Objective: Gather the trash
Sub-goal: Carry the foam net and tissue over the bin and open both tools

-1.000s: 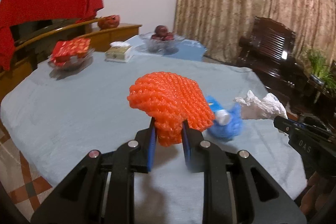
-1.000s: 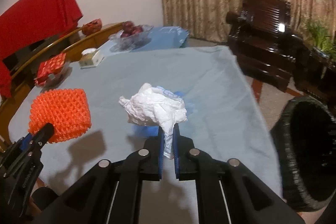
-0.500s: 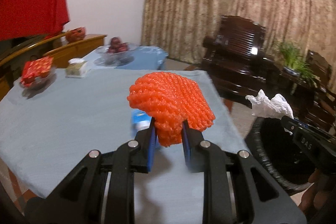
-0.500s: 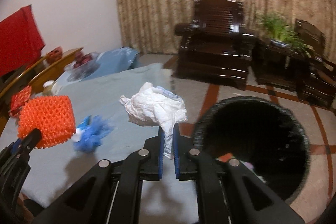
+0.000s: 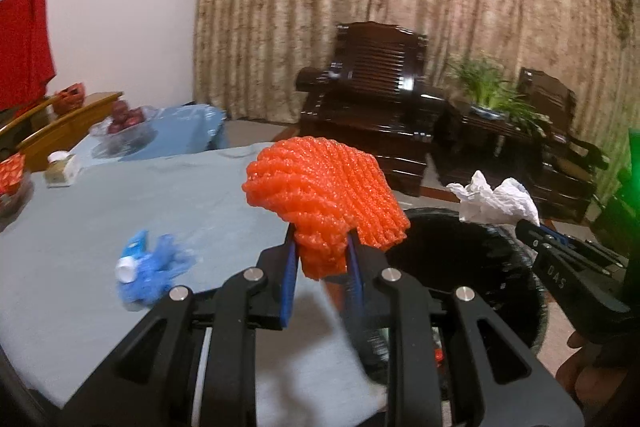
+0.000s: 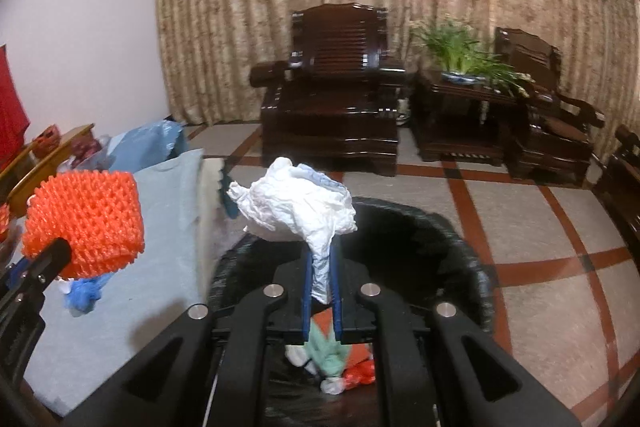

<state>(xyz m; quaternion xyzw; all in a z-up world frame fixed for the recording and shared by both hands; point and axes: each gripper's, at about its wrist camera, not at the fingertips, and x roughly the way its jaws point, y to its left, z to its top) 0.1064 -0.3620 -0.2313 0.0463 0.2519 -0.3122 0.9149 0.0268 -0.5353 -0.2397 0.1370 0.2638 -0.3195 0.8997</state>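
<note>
My left gripper [image 5: 320,251] is shut on an orange foam net [image 5: 326,195] and holds it at the table's right edge, beside the black bin [image 5: 460,267]. My right gripper [image 6: 320,267] is shut on a crumpled white tissue [image 6: 296,207] and holds it above the bin [image 6: 460,239]. The bin holds green, white and red trash [image 6: 336,363]. A blue wrapper with a white cap [image 5: 150,267] lies on the table. The orange net [image 6: 84,223] and the blue wrapper [image 6: 84,291] also show in the right wrist view. The tissue [image 5: 496,201] shows in the left wrist view.
The table has a light blue cloth [image 5: 100,211]. At its far end stand a fruit bowl [image 5: 124,125], a tissue box [image 5: 60,167] and a red packet [image 5: 10,173]. Dark wooden armchairs [image 6: 332,99] and a potted plant [image 6: 460,55] stand before the curtain.
Both grippers have swung right from over the table to the bin, each with its item. The right gripper now hangs over the bin's opening.
</note>
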